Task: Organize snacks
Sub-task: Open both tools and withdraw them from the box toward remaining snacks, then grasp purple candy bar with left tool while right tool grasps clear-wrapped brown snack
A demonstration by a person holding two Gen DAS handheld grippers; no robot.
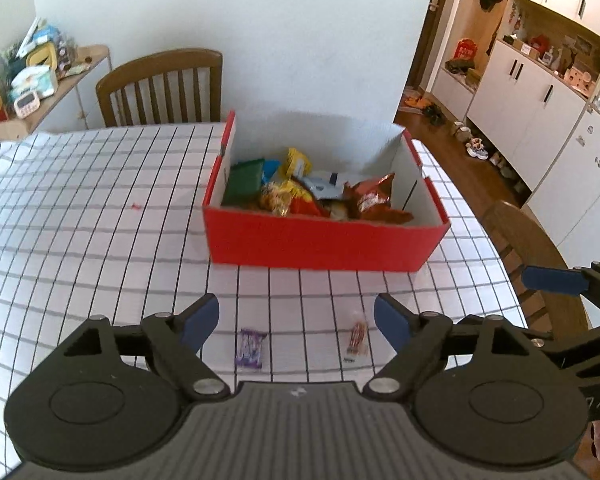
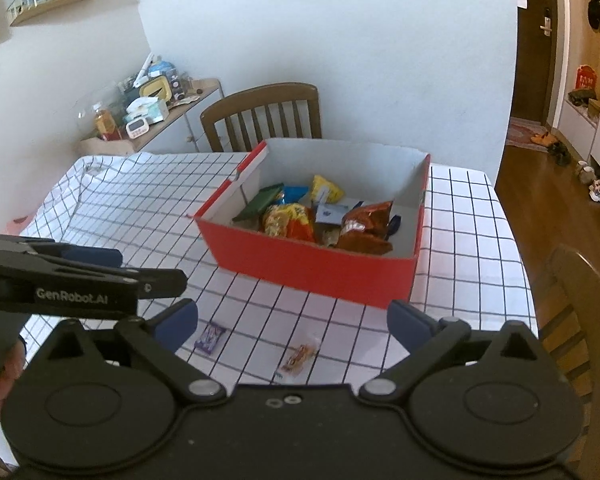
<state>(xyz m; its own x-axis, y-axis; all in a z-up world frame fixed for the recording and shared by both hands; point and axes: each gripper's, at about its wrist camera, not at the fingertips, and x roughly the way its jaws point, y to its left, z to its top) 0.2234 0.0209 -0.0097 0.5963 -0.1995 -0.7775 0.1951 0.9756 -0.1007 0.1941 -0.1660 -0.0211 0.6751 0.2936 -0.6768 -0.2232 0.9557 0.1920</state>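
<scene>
Both held above the near edge of a surface (image 1: 80,208) under a white cloth with a dark grid. Left gripper (image 1: 296,322) spread wide, blue pads far apart, nothing between them; right gripper (image 2: 292,326) likewise wide open and empty. Seen from the right wrist, the left gripper reaching in from the left edge, close beside the right one, a bit of hand showing under it. Ahead, a red box (image 1: 320,244) with a white interior, open at the top, standing on the cloth near the far right part of the surface. Inside, a loose heap of snack packets: a green packet (image 1: 242,182) against the left wall, a yellow one (image 1: 298,160) toward the back, an orange-and-yellow bag (image 1: 288,198) in the middle, a reddish-brown crinkled bag (image 1: 374,196) to the right. Outside the box, flat on the cloth on the near side, two small items well apart from it: a purple wrapper (image 1: 251,348) and, to its right, a clear sachet with red and orange print (image 1: 357,338). Both lying just ahead of the open fingers, neither touched. Behind the surface, a wooden chair (image 1: 162,88) against a white wall, and a cluttered side shelf (image 1: 40,76) at the left.
</scene>
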